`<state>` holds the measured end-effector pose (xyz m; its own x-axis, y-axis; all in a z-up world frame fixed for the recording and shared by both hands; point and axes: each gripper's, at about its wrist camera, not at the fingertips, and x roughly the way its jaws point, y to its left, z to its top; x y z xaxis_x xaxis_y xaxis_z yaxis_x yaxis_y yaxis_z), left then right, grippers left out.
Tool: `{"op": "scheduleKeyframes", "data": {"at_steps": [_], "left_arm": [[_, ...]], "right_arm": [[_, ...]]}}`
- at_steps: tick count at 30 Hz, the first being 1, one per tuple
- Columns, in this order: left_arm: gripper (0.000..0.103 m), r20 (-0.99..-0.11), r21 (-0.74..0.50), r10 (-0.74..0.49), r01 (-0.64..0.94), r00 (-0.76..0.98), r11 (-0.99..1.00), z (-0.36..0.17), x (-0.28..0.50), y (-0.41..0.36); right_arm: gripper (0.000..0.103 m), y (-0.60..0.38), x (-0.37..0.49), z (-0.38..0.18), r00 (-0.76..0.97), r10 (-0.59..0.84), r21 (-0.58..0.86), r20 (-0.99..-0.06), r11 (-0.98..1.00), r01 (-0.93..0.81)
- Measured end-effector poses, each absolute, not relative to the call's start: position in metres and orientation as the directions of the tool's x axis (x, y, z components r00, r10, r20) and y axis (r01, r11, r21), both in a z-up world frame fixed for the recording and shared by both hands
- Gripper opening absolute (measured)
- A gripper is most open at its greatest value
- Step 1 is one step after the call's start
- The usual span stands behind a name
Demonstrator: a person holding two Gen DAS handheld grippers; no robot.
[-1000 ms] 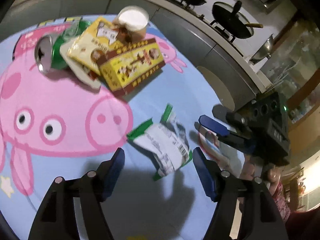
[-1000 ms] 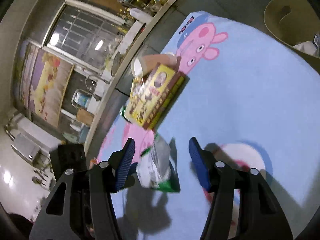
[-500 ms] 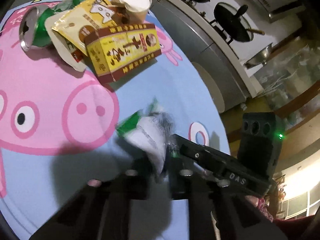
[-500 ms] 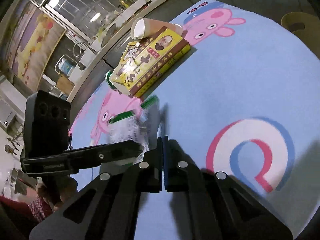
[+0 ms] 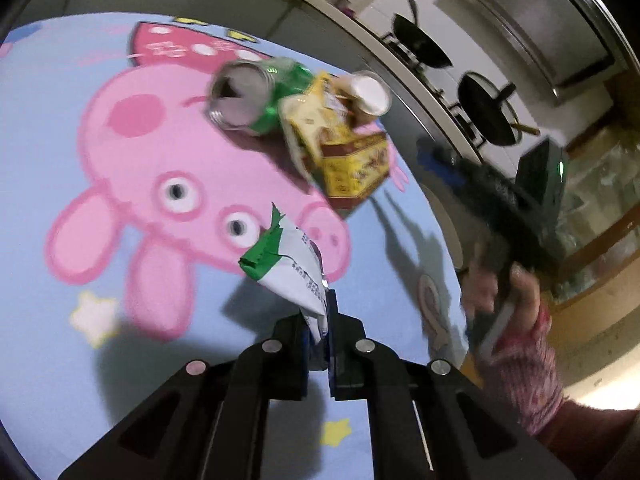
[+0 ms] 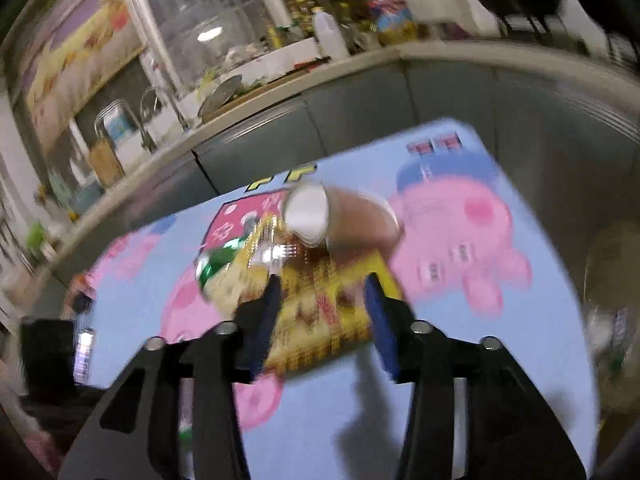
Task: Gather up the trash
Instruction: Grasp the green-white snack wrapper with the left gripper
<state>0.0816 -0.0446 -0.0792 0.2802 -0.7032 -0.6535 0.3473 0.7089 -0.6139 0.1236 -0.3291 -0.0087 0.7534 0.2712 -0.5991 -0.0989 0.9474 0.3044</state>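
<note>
— What has the left gripper (image 5: 318, 340) got there?

— A crumpled white and green wrapper (image 5: 290, 268). The jaws are pinched nearly together on its lower end, and the rest of the wrapper sticks up and away from them, above the blue cartoon-pig cloth (image 5: 100, 240) that covers the tabletop.

— And the right gripper (image 6: 320, 300)?

— Its jaws are parting as we speak, and nothing sits between them. The blue pads hang above the yellow box (image 6: 320, 312); from where it looks, the box shows in the gap, but the pads do not press on it. That view is quite blurred. From the left side you can see the right gripper (image 5: 436, 160) held up off the cloth by a hand (image 5: 504, 304) in a pink patterned sleeve (image 5: 528, 376).

— Where is the rest of the trash?

— In one heap toward the far side of the tabletop. A green can (image 5: 256, 98) lies on its side with its open end facing us, a yellow packet (image 5: 308, 120) leans against it, the yellow box (image 5: 352, 168) is just beside that, and a paper cup (image 5: 368, 92) lies tipped over at the back, touching the box.

— Anything beyond the tabletop?

— A kitchen counter (image 5: 400, 60) runs behind it, with dark pans (image 5: 488, 114) on a stove.
</note>
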Motion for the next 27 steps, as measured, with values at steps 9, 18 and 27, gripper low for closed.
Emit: {"op": "scheduleKeyframes", "data": {"at_steps": [9, 18, 27], "left_arm": [[0.007, -0.637, -0.638, -0.704, 0.299, 0.315, 0.710, -0.080, 0.084, -0.018], [0.007, -0.623, -0.651, -0.715, 0.296, 0.318, 0.699, -0.080, 0.081, -0.010], [0.007, -0.625, -0.647, -0.713, 0.300, 0.318, 0.701, -0.078, 0.080, -0.015]], "right_arm": [[0.081, -0.277, 0.218, 0.007, 0.712, 0.059, 0.057, -0.699, 0.998, -0.027], [0.068, -0.294, 0.223, -0.021, 0.646, 0.038, 0.122, -0.762, 0.989, 0.085], [0.060, -0.297, 0.197, -0.007, 0.695, 0.026, 0.092, -0.718, 0.994, 0.058]]}}
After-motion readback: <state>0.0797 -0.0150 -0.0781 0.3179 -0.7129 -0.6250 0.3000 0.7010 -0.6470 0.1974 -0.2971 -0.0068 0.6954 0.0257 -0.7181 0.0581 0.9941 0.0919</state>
